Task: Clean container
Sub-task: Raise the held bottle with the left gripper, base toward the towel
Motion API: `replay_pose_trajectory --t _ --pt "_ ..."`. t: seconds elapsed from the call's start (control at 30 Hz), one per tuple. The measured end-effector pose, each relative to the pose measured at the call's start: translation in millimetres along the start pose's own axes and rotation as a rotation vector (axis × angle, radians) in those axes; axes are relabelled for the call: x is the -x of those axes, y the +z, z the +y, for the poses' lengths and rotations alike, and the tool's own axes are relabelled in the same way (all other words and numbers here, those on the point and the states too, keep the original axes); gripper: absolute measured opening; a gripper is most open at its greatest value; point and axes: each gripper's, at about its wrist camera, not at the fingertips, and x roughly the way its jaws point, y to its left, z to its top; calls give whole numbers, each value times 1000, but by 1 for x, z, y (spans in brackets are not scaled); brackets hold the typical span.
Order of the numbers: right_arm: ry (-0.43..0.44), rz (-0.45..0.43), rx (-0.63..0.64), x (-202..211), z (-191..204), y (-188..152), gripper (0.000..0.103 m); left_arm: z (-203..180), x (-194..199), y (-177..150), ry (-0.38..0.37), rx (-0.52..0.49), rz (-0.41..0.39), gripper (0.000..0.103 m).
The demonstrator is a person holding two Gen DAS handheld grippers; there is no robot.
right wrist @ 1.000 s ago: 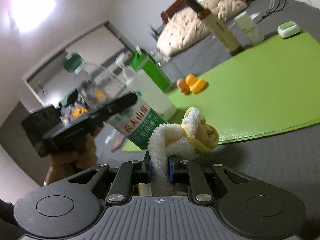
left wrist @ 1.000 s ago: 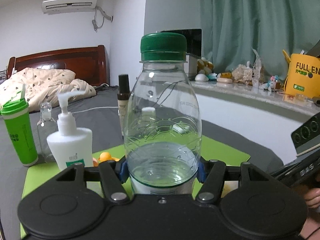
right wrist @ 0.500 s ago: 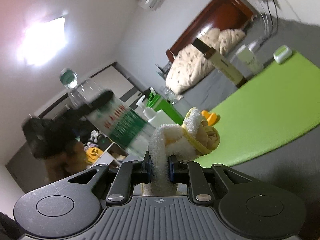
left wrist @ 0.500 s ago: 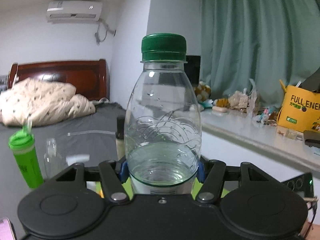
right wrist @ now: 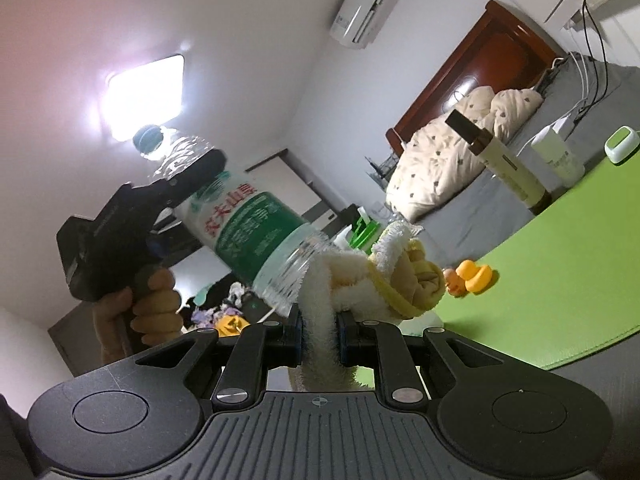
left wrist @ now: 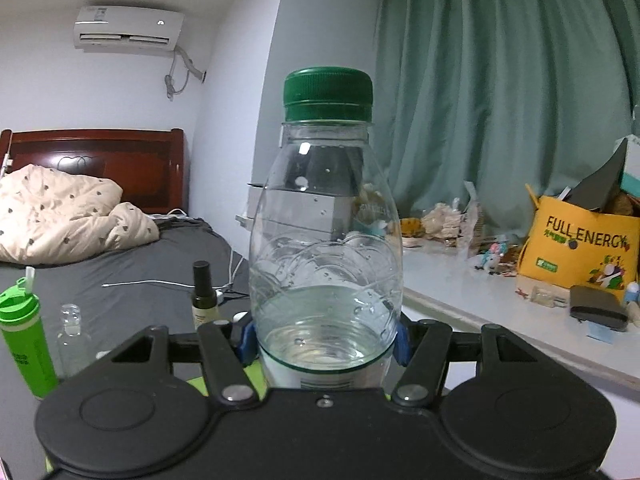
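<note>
left wrist – level, close behind bottle (left wrist: 325, 240); right wrist – tilted, looking up; shared – bottle (right wrist: 248, 224), bed (left wrist: 120, 264)

green-capped clear bottle (left wrist: 325, 240), cream-yellow cloth (right wrist: 384, 280), green mat (right wrist: 560, 272)

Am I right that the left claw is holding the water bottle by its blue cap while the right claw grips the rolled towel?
Not quite: the cap is green, as the left wrist view shows. The left claw clamps the water bottle around its body, and the right claw grips the rolled towel.
</note>
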Motion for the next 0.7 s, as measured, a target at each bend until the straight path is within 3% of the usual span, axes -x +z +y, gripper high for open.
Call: replay_pose_trajectory --t 0.4,0.63,0.7 --pt "13 -28 10 4 -12 11 16 -2 3 6 -9 -12 -11 59" --pt "-73 -25 282 13 15 9 16 -4 1 10 -28 -17 -23 59" --pt "-80 -22 307 10 18 7 16 -5 0 11 -35 -14 -26 59"
